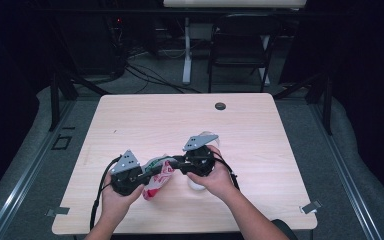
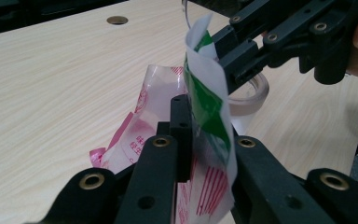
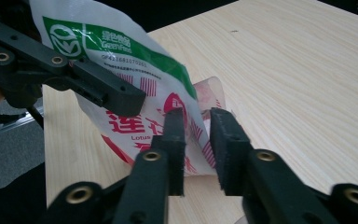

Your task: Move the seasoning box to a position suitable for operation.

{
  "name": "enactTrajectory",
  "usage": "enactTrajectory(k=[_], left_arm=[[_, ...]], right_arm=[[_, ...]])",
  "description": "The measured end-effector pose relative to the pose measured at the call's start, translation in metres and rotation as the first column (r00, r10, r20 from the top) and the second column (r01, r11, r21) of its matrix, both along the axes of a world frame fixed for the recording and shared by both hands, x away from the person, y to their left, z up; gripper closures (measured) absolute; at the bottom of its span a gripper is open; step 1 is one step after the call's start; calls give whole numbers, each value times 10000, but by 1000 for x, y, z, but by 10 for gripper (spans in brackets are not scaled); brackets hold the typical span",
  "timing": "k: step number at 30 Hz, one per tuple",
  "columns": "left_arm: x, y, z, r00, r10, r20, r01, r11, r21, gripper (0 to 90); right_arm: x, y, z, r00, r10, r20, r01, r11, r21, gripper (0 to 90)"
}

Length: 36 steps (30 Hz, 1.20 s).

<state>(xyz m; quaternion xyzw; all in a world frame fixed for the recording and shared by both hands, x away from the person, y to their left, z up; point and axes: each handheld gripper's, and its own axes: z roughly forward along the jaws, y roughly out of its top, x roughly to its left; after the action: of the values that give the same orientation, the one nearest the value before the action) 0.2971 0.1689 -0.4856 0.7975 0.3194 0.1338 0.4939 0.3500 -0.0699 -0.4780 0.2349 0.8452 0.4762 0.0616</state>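
- Wood table (image 1: 130,115) w/ pale top sits in a dark room; black chair (image 1: 240,45) stands behind it at the top of the high view.
- Plastic bag (image 1: 159,175), white w/ red & green print, hangs just above the table at lower middle of the high view, between both tongs.
- Left gripper (image 2: 205,140) is clamped on the bag: in the left gripper view the film is pinched flat between its black jaws at the bottom middle.
- Right gripper (image 3: 196,140): jaws a bit apart, a gap shows between them at bottom middle of the right gripper view. Bag's lower edge lies in or just behind that gap; looks like no pinch yet, can't tell for sure.
- Bag looks v. light, thin, floppy. It folds & crinkles, prob. slippery film. Not breakable, but could tear if pulled hard.
- Best spot to hold: a flat edge or corner, pinched firm, each gripper on its own side so the mouth can open.
- Clear tape roll (image 2: 249,95) sits on the table just behind the bag, near the right gripper. It could get bumped.
- Small round hole (image 1: 220,106) in the table is far off at top, no bother.
- Black cables (image 1: 100,190) trail from the grippers at lower left of the high view; could snag the bag.
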Motion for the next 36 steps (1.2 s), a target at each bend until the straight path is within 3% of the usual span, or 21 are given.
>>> enactTrajectory(k=[4, 7, 9, 10, 14, 21, 23, 28, 32, 35, 36], left_arm=[[0, 1, -3, 9999, 90, -72, -90, 10000, -21, 792], [-1, 2, -6, 9994, 332, -36, -331, 9994, 67, 647], [-2, 2, -10, 9988, 482, 3, -482, 9988, 42, 616], [-2, 3, -12, 9983, 576, -12, -576, 9983, 54, 538], [-4, 5, -26, 9965, 834, 68, -835, 9963, 221, 435], [-9, -1, -47, 9954, 948, -100, -938, 9928, 739, 369], [-9, -3, -51, 9953, 963, 97, -968, 9898, 1044, 359], [-10, -1, -58, 9897, 1430, -13, -1424, 9862, 843, 321], [-6, 1, -68, 9854, 1576, -639, -1544, 9867, 511, 305], [-6, 0, -72, 9830, 1720, -641, -1676, 9834, 692, 291], [-4, -2, -75, 9816, 1844, -491, -1779, 9775, 1134, 286]], right_arm=[[0, -1, 0, 10000, -19, -51, 19, 10000, 24, 842], [0, -1, 1, 10000, 13, -30, -13, 10000, -61, 849], [-1, 0, 0, 10000, -13, -19, 13, 10000, -51, 854], [-1, 0, 0, 10000, 0, -23, 0, 10000, -55, 855], [0, 0, 0, 10000, 27, -24, -27, 10000, -35, 857], [0, 1, 0, 10000, 35, -39, -35, 10000, -17, 848], [0, 3, 0, 10000, 64, -34, -64, 10000, 9, 846], [0, 4, 1, 9999, 137, -55, -137, 9999, -1, 844], [-1, 5, 1, 9999, 119, -1, -119, 9999, -19, 841], [-1, 5, 1, 9999, 143, -8, -143, 9999, 4, 839], [-1, 5, 1, 9999, 156, 3, -156, 9999, -12, 835]])
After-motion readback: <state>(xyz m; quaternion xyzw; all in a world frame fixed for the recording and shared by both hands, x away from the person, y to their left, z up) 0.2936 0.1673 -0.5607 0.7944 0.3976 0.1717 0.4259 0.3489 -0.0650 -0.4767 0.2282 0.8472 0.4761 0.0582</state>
